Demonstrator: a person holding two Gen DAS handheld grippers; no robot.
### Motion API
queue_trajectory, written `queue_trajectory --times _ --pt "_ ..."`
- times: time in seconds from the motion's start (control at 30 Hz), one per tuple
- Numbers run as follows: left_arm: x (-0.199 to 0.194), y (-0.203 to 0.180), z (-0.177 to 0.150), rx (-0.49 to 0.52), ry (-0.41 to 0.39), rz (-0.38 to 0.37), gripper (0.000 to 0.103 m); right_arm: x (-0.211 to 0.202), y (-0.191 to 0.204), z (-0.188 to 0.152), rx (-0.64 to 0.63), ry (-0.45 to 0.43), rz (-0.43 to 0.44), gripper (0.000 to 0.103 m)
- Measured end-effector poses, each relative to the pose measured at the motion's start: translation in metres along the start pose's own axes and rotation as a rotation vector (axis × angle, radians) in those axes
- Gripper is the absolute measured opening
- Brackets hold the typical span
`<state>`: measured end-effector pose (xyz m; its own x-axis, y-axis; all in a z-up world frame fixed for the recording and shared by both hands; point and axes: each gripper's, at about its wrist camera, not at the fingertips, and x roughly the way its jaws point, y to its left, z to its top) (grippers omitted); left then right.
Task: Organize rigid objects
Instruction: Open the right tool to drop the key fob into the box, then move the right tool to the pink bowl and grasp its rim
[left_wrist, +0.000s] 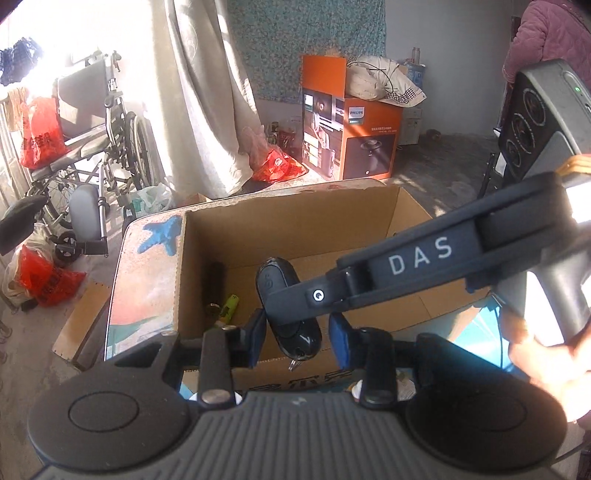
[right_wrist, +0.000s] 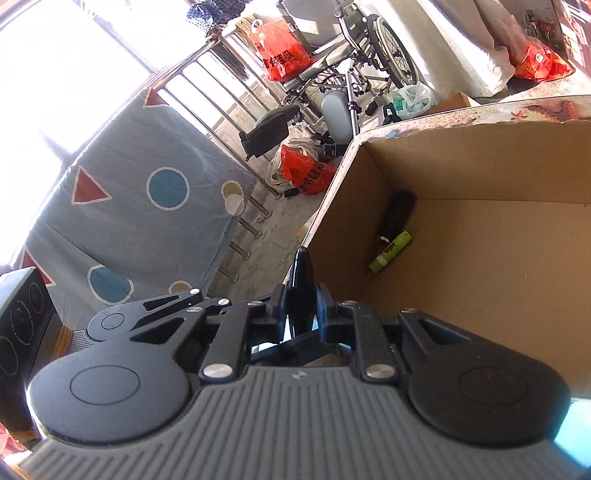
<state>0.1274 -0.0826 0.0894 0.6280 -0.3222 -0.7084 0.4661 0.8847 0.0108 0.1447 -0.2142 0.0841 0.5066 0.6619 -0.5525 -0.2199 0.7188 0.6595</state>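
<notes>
Above the corrugated cardboard box (left_wrist: 295, 218), right claw (right_wrist: 301, 310) clamped on glossy oval key fob (left_wrist: 286, 314); left claw (left_wrist: 297, 336) agape.

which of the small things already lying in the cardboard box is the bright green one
The green tube, lying on the box floor near the corner. The other item there, a black cylinder beside it against the wall, is dark.

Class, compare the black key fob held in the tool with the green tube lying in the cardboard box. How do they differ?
The key fob is glossy black; the green tube is bright green with printing. The key fob is gripped by the right tool above the box; the green tube lies loose on the floor of the cardboard box by a corner. The fob looks broader, the tube slimmer. Both are small and rigid.
</notes>
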Motion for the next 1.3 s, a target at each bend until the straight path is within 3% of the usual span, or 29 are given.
queue_trajectory --times 0.13,0.27,0.43,0.57,0.67,0.73,0.9,1.07,1.2,1.3 --pt "0.045 0.03 0.011 -0.061 0.097 0.033 0.038 0.048 -0.032 0.033 0.137 0.085 0.027 0.015" --pt "0.059 0.053 0.007 -0.104 0.145 0.067 0.04 0.085 -0.048 0.046 0.184 0.128 -0.017 0.015" --pt "0.057 0.064 0.006 -0.111 0.13 0.101 0.041 0.123 -0.062 0.05 0.228 0.199 -0.078 0.015" --pt "0.055 0.067 0.007 -0.123 0.119 0.087 0.042 0.147 -0.072 0.044 0.271 0.266 -0.108 0.017" --pt "0.05 0.067 0.007 -0.126 0.105 0.089 0.042 0.15 -0.075 0.04 0.288 0.27 -0.118 0.02" --pt "0.045 0.065 0.007 -0.128 0.092 0.087 0.042 0.145 -0.075 0.039 0.292 0.256 -0.117 0.024" --pt "0.017 0.062 0.005 -0.158 0.036 0.05 0.047 0.107 -0.07 0.034 0.28 0.194 -0.095 0.025" --pt "-0.02 0.052 -0.011 -0.168 -0.011 0.007 0.049 0.036 -0.054 0.018 0.232 0.087 -0.055 0.025" --pt "-0.049 0.043 -0.034 -0.178 -0.032 -0.037 0.053 -0.028 -0.038 -0.013 0.155 0.007 -0.027 0.026" --pt "-0.063 0.035 -0.059 -0.18 -0.023 -0.08 0.056 -0.062 -0.027 -0.055 0.09 -0.018 -0.036 0.026"
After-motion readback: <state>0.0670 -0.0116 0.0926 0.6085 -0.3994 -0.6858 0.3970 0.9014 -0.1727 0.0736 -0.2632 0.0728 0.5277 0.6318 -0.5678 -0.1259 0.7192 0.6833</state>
